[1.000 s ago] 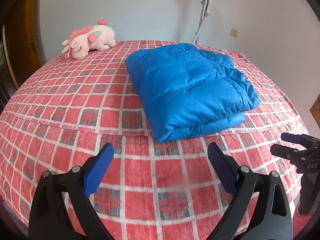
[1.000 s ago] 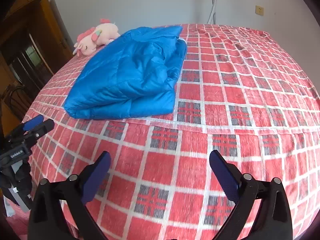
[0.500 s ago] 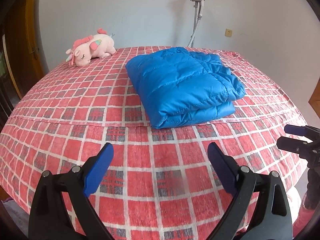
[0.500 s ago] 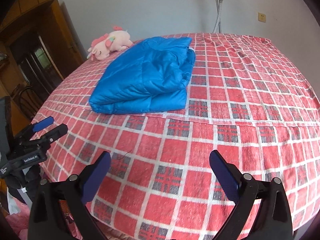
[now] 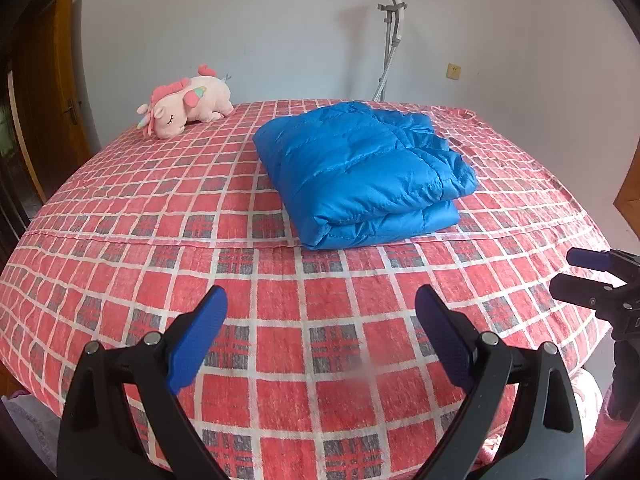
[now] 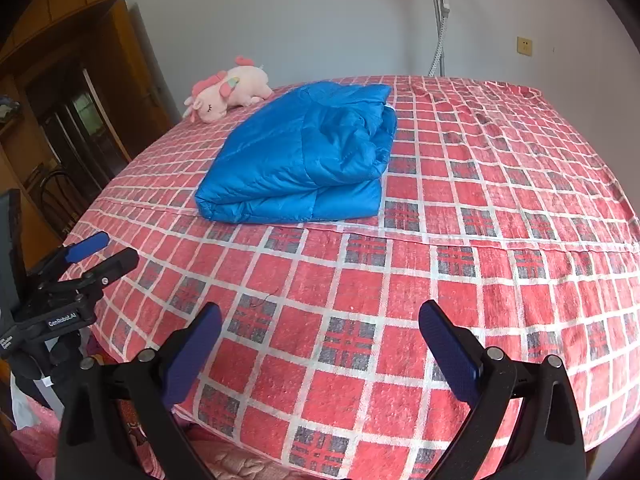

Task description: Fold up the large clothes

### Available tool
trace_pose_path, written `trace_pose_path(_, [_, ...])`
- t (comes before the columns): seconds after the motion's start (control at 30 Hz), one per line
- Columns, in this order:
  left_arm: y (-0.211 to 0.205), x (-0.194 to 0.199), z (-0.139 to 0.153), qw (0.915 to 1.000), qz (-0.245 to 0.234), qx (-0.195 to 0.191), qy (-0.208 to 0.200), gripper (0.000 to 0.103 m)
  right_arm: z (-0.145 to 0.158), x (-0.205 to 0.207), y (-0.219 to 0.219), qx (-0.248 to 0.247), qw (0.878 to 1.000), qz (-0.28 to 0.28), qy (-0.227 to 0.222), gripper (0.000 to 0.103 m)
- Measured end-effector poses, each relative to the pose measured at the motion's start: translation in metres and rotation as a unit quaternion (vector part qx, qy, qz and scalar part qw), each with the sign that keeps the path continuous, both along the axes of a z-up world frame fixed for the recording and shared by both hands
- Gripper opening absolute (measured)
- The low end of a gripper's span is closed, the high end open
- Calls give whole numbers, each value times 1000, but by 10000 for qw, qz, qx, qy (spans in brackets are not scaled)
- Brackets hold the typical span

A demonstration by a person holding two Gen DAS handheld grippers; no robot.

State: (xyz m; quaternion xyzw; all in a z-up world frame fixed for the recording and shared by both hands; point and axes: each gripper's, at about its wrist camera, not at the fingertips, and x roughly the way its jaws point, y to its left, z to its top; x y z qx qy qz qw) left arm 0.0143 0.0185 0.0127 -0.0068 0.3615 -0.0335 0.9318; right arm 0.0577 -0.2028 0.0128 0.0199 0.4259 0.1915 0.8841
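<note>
A blue quilted puffer jacket [image 5: 364, 172] lies folded into a thick rectangle on the red checked bed cover [image 5: 200, 208]. It also shows in the right wrist view [image 6: 304, 160]. My left gripper [image 5: 320, 320] is open and empty, low over the near edge of the bed, well short of the jacket. My right gripper [image 6: 320, 336] is open and empty, also over the near edge. Each gripper shows in the other's view: the right one at the right edge [image 5: 592, 280], the left one at the left edge [image 6: 92, 260].
A pink plush unicorn [image 5: 186, 106] lies at the far left of the bed. A grey garment steamer pole [image 5: 390, 40] stands by the white wall behind. A wooden door [image 5: 44, 92] and cabinet [image 6: 60, 112] stand to the left.
Both grippers have pulled back and away from the bed, so the jacket looks smaller and farther. The jacket has not moved. Both grippers stay open.
</note>
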Motion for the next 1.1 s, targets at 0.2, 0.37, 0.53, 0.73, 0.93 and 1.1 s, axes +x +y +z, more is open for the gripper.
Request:
trace_pose_path(0.2, [0, 0, 0, 10000, 7, 1, -2, 94, 0, -1, 2, -46, 10000, -33, -23, 99])
trace_pose_path(0.37, [0, -1, 1, 10000, 6, 4, -1, 94, 0, -2, 1, -51, 10000, -32, -30, 99])
trace_pose_path(0.53, [0, -1, 0, 10000, 26, 2, 2, 94, 0, -1, 1, -40, 10000, -23, -20, 99])
trace_pose_path(0.73, [0, -1, 0, 10000, 18, 8, -2, 94, 0, 0, 2, -27, 10000, -15, -21, 99])
trace_pose_path(0.93, [-1, 1, -1, 10000, 8, 17, 16, 94, 0, -1, 1, -24, 10000, -14, -18, 99])
trace_pose_path(1.1, [0, 1, -1, 10000, -3, 15, 17, 94, 0, -1, 0, -22, 10000, -20, -19, 99])
